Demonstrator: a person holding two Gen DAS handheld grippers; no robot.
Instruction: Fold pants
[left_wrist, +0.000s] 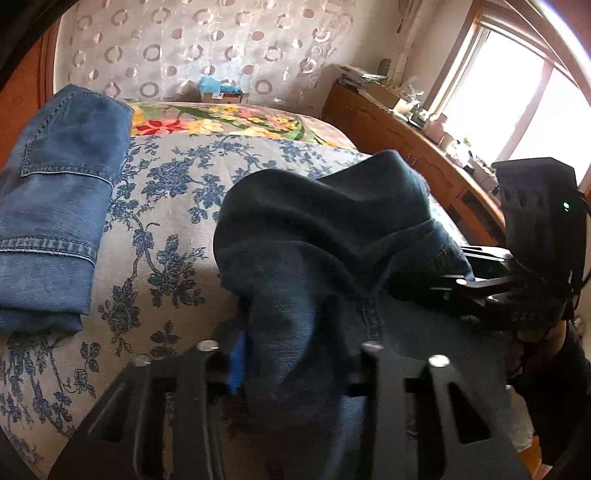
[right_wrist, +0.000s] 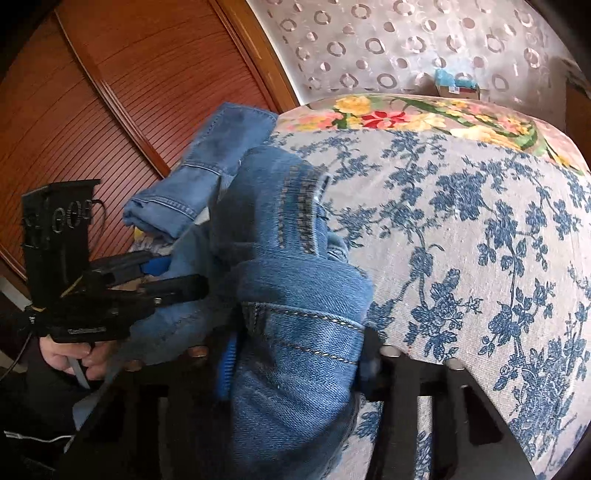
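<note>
Jeans (left_wrist: 314, 236), bunched and unfolded, clamped in left gripper (left_wrist: 295, 354) and right gripper (right_wrist: 295, 354) above the bed (left_wrist: 177, 206); folding barely begun.

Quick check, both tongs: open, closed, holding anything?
Left tongs: closed on the dark jeans, lifted off the bed.
Right tongs: closed on the same jeans.

My left gripper (left_wrist: 295, 369) is clamped on denim; my right gripper (right_wrist: 295, 354), at its 3 o'clock, is clamped too.
</note>
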